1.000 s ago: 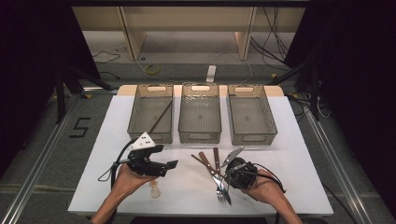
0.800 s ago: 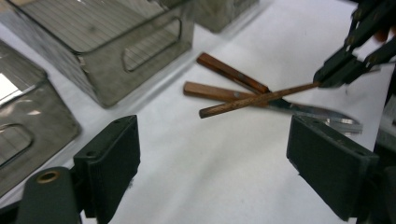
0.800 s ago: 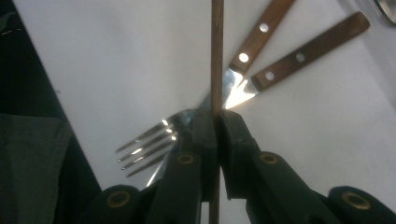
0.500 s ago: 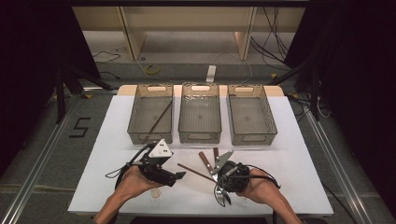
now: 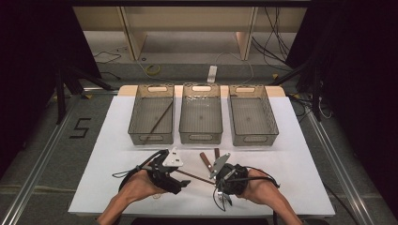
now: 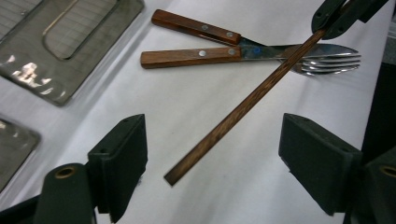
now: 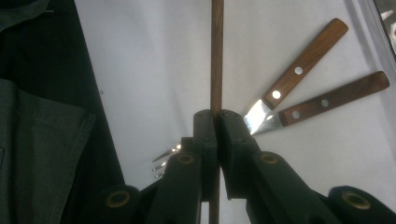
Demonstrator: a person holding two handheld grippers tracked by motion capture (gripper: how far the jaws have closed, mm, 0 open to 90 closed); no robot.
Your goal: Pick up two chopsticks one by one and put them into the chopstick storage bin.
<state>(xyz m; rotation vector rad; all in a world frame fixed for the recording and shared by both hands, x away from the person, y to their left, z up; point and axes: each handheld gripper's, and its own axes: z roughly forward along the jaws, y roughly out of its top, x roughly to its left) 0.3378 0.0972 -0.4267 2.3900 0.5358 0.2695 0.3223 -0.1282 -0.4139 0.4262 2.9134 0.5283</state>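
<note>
Surface: white tabletop [image 5: 300, 154] on a dark floor, with cables beyond its far edge.
Bins: three clear plastic bins [image 5: 201, 119] stand in a row along the far edge; the one nearest the far left corner holds a thin dark stick [image 5: 158, 121] lying aslant.
Right gripper [image 5: 226, 180]: near the front edge, right of centre, jaws clenched on a wooden chopstick [image 6: 243, 109]; in the right gripper view the stick runs straight up from between the pads.
Chopstick: lifted off the tabletop, its free end reaching leftward into the gap of the other gripper, touching neither pad.
Left gripper [image 5: 171, 176]: near the front edge, left of centre, jaws released and wide apart, having just been closing a little with the stick's end between them.
Cutlery: a knife [image 6: 196, 28] and a fork [image 6: 252, 55], both wooden-handled, lie crossed on the tabletop just in front of the middle bin, beneath the chopstick.
</note>
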